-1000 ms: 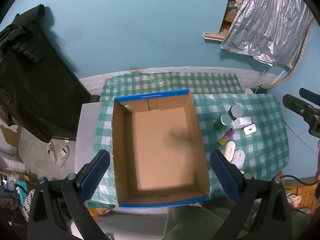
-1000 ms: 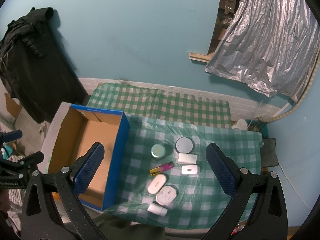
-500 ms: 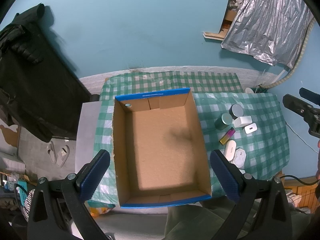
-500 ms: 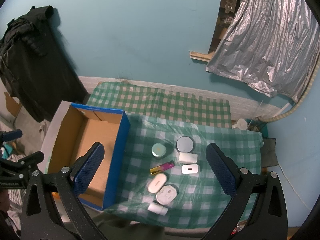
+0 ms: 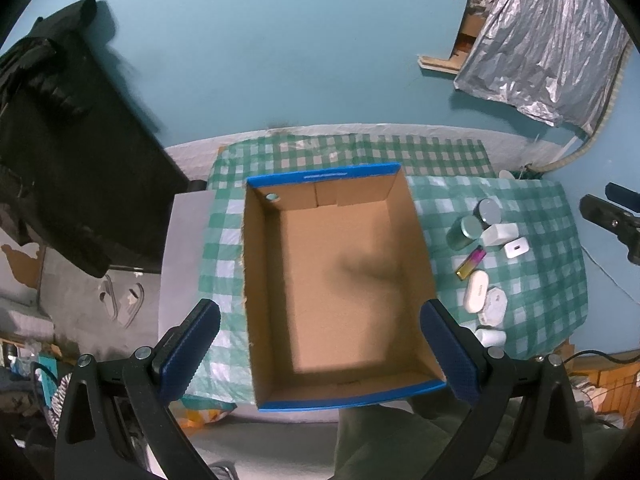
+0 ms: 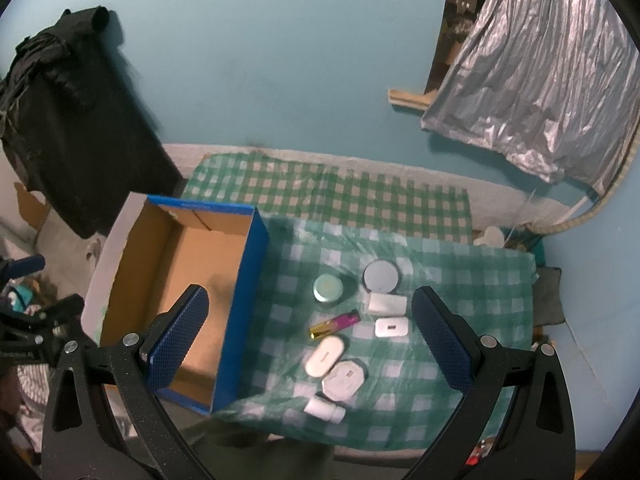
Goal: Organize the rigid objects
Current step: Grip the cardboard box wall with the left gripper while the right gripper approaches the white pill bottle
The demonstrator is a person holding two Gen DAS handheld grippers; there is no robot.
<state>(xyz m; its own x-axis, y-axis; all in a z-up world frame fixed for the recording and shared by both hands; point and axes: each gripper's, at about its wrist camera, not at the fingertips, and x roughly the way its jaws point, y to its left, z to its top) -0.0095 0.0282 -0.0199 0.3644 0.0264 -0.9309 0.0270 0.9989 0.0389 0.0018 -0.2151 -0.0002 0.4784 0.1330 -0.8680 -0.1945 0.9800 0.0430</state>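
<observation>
An empty cardboard box (image 5: pixel 260 280) (image 6: pixel 244 276) with blue outer walls stands on the left part of a green checked tablecloth (image 6: pixel 460 276). To its right lie several small items: a green round tin (image 6: pixel 328 288) (image 5: pixel 464 230), a grey round tin (image 6: pixel 381 275), two white chargers (image 6: pixel 387 304) (image 6: pixel 392 327), a pink-gold lighter (image 6: pixel 335 323) (image 5: pixel 472 263), a white oval case (image 6: pixel 325 357), a white plug (image 6: pixel 345 378) and a small white bottle (image 6: pixel 323 408). My left gripper (image 5: pixel 320 352) hangs open high above the box. My right gripper (image 6: pixel 308 340) hangs open high above the items.
A black cloth (image 5: pixel 60 152) drapes over something at the left. A teal wall (image 6: pixel 280 60) stands behind the table, with crinkled silver foil (image 6: pixel 540 80) at the upper right. The table's front edge is near a person's green-clad legs (image 5: pixel 400 440).
Both grippers have drifted slightly; the box and items sit a little higher and larger in view. Nothing was taken hold of or moved on the table.
</observation>
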